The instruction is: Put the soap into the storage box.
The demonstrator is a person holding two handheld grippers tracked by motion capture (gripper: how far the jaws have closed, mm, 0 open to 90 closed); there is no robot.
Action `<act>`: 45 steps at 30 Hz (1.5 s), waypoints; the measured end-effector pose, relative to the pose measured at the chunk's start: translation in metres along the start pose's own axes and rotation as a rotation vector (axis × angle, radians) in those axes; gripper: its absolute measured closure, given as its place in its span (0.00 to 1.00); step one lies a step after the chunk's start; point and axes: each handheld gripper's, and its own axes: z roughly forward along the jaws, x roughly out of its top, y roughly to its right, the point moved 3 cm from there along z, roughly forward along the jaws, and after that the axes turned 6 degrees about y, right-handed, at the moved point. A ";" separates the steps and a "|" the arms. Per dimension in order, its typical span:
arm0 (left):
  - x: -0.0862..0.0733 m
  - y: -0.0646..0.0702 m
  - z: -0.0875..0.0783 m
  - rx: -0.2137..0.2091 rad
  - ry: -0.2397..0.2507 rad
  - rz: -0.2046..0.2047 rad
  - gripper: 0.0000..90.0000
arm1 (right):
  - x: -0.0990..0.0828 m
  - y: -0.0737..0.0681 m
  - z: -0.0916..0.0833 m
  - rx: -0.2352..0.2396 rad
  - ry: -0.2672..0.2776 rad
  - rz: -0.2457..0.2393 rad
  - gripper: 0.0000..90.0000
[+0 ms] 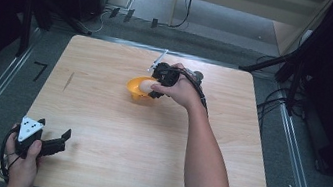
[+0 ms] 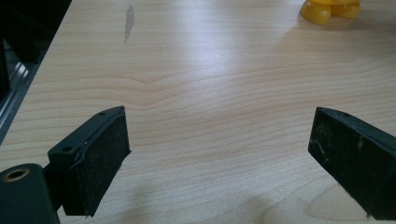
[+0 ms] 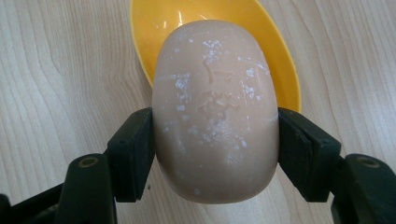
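Black padded jaws of the right gripper [image 3: 215, 154] are clamping a pale, oval bar of soap [image 3: 215, 109] by its two long sides, the pads pressing on its lower half. In the right gripper view the soap is hanging over the near rim of a yellow dish [image 3: 154, 28], its far end above the hollow; whether it is touching the dish I cannot tell. In the high view the right hand [image 1: 181, 90] is holding the gripper at the dish [image 1: 134, 88], around the middle of the table and toward its far side.

As a judgement: the soap looks smooth and rounded, with a chalky white bloom, so it could squirt out of the pads if the squeeze is uneven. The hold is sitting low on the bar, so it might pivot and tip. The dish looks light, standing on small rounded feet [image 2: 315, 13], and a nudge from soap or jaw could push or overturn it.

Near the left corner, the left gripper [image 1: 48, 141] is resting in the left hand [image 1: 21, 164], its jaws standing wide apart over bare wood with nothing between them.

Light wood grain is covering the table [image 1: 107, 165], with a dark scuff [image 2: 129, 18] toward the far left. Grey floor, metal rails, cables and dark stands are surrounding it, with pale wooden furniture at the far end.
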 end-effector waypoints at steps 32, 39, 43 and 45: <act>0.000 0.000 0.000 0.001 -0.002 0.000 0.06 | 0.006 -0.004 -0.002 -0.058 0.022 0.045 0.40; 0.000 0.000 0.000 0.004 -0.003 0.002 0.07 | 0.003 -0.005 -0.007 -0.063 0.039 0.052 0.41; 0.000 0.000 0.000 0.004 -0.003 0.003 0.07 | 0.000 -0.007 -0.011 -0.069 0.069 0.048 0.41; 0.000 0.000 0.000 0.005 -0.003 0.004 0.07 | -0.005 -0.008 -0.013 -0.067 0.084 0.065 0.41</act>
